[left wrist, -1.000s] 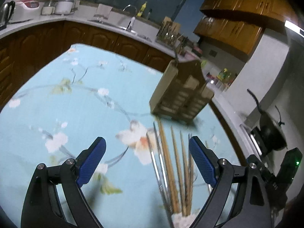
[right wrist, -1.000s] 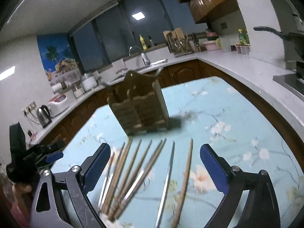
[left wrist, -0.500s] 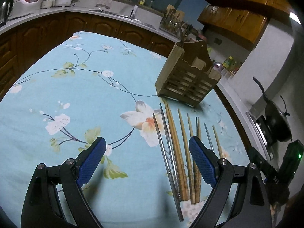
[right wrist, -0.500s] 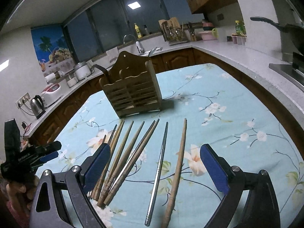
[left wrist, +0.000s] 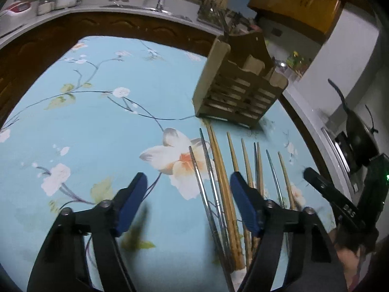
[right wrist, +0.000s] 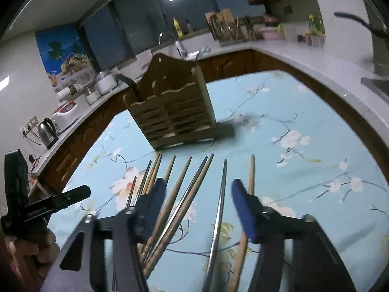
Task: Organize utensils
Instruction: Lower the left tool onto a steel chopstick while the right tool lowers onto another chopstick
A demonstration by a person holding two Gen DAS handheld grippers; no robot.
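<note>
A: Where do things stand?

B: The chopsticks (right wrist: 184, 194), wood and metal mixed, lie fanned on the bench (left wrist: 97, 121), tips toward the wooden holder (right wrist: 172, 119), which stands upright just beyond them, toward the far edge. Nothing is lifted yet.

A: And the fingers?

B: Both sets are closing, neither clenched on anything. The right gripper (right wrist: 197, 206) straddles several sticks at once, with the metal chopstick (right wrist: 220, 209) near its right-side pad. The left gripper (left wrist: 188, 199) has two metal sticks and a wooden pair between its pads, all at its right-hand side.

A: So what worries you?

B: Catching a bundle instead of one. If the right pads close over that crossed cluster, I expect sticks to scissor, roll or slip out on the lift. The metal ones look slick and thin; a pinch that is off-centre may let them pivot and swing.

A: Anything else?

B: The two grippers work close together over one fan, so they could bump. A dragged stick could also knock its neighbours askew on the cloth.
</note>
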